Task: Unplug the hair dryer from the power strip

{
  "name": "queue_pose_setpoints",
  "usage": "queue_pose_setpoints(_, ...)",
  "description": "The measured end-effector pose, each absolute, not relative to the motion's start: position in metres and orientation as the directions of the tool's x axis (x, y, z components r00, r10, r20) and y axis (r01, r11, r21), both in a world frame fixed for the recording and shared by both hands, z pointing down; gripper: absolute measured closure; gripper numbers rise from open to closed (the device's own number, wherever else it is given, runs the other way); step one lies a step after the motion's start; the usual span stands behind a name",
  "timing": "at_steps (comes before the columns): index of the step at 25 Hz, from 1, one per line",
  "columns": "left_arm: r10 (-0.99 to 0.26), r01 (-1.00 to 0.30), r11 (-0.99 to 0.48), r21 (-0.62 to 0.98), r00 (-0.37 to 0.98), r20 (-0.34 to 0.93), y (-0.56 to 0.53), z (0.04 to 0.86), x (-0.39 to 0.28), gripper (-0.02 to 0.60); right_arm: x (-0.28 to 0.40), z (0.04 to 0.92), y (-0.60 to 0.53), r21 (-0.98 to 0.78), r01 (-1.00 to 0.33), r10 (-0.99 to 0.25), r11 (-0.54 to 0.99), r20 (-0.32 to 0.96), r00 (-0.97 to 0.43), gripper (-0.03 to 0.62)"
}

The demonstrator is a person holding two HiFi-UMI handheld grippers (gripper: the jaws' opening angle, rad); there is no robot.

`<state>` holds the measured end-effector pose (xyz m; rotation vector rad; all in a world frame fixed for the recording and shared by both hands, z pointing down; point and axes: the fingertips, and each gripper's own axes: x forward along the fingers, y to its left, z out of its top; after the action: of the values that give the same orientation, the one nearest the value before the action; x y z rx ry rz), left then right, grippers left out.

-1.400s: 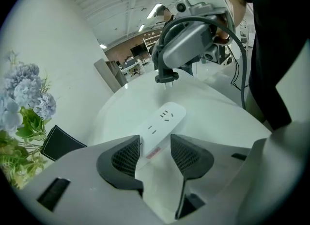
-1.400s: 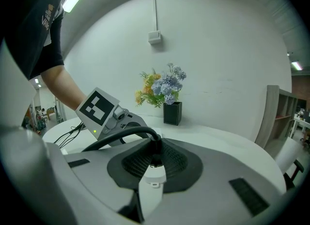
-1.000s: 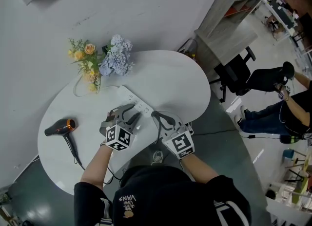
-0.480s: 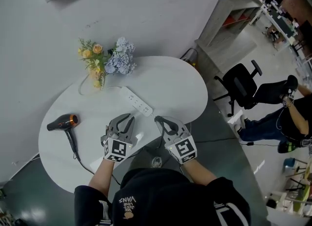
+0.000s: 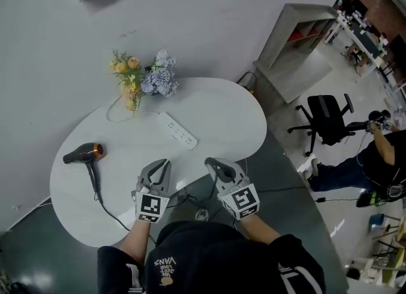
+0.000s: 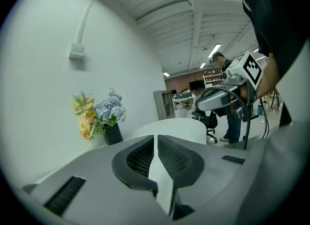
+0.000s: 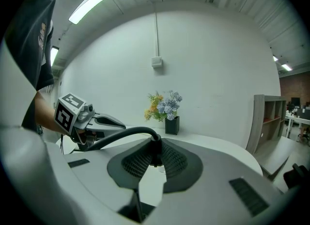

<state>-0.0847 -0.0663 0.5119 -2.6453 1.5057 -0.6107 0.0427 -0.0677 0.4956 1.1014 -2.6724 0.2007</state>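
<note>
A black hair dryer (image 5: 82,154) with an orange ring lies at the left of the white table (image 5: 216,109). Its black cord (image 5: 104,205) runs off the table's near edge. The white power strip (image 5: 177,130) lies mid-table with nothing plugged into it. My right gripper (image 5: 219,167) (image 7: 156,156) is shut on the dryer's plug, and the cord (image 7: 121,133) arcs away leftward from its jaws. My left gripper (image 5: 158,169) (image 6: 155,139) hovers beside it at the near edge. Its jaws are closing, almost together, with nothing between them.
A black vase of flowers (image 5: 143,77) stands at the back of the table by the wall. A grey shelf unit (image 5: 298,39), an office chair (image 5: 330,118) and a seated person (image 5: 380,159) are off to the right. The floor lies beyond the table's near edge.
Both grippers pulled back from the power strip toward the table's near edge. The left jaws went from wide open to nearly together. The right kept its grip on the plug.
</note>
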Motion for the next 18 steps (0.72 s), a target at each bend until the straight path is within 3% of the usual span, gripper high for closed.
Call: queue_pose_setpoints(18, -0.872, -0.863, -0.474, -0.175, 0.434, 0.225, 0.010, 0.481, -0.081, 0.561, 0.075, 0.477, -0.015, -0.069, -0.738, -0.708, 0.671, 0.235, -0.666, 0.522)
